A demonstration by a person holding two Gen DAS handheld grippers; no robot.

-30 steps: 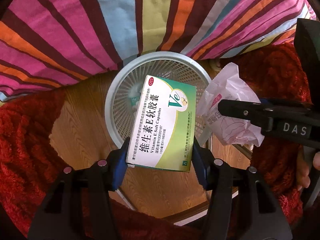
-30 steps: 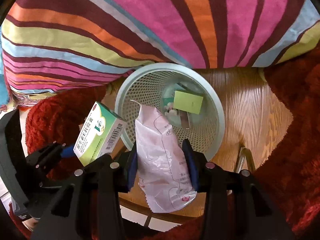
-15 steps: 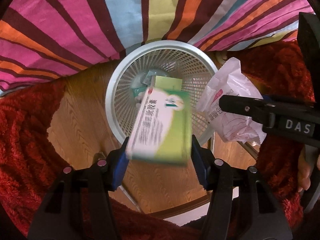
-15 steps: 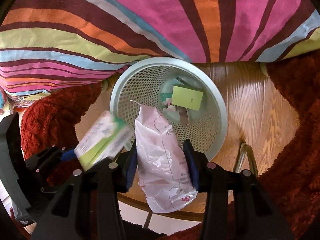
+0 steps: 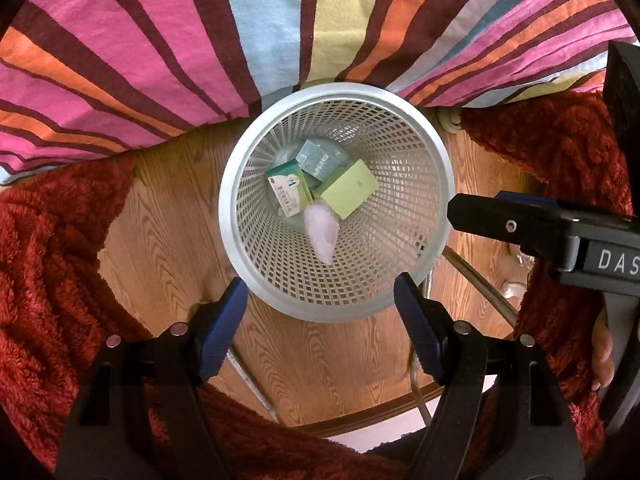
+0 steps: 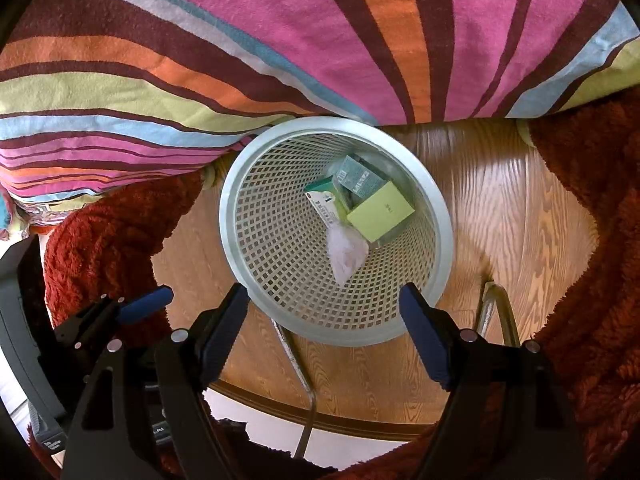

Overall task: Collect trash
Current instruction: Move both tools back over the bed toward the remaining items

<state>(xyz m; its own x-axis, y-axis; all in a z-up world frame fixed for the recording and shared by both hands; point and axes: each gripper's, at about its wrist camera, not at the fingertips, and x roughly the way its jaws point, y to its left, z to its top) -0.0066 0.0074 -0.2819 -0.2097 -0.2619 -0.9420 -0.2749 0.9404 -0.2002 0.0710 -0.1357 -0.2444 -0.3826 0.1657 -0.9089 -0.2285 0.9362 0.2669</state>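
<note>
Nearest the lenses, both claws hung empty above the wastebasket: the left gripper [image 5: 320,320] had its blue pads [image 5: 222,326] spread and its jaws were opening further with nothing between them, and the right gripper [image 6: 324,328] showed the same, jaws opening on bare air. Both pointed steeply down at the near rim of the basket [image 5: 236,240], so everything the task concerned lay straight ahead and below, inside the mesh well rather than to either side. In the left wrist view the right gripper reached in from the right edge, its tip just beside the basket's right rim; neither hand looked clearly closer to the opening. Down the mesh wall lay the pale pink crumpled packet [image 5: 322,234], its long axis running from the near wall toward the bottom. Beyond it sat the white-and-green medicine box [image 5: 290,194], tilted on its side, touching a yellow-green flat box [image 5: 348,194], with a teal box [image 5: 318,162] behind them at the bottom. The trash therefore was in the basket, and I judged this drop done; the coming move probably called for lifting clear and looking elsewhere. Room was tight: the basket stood on a round wooden surface [image 6: 500,208], fringed by red shaggy fabric [image 5: 48,280] on both sides, while a striped cloth [image 6: 320,40] overhung the far rim.
</note>
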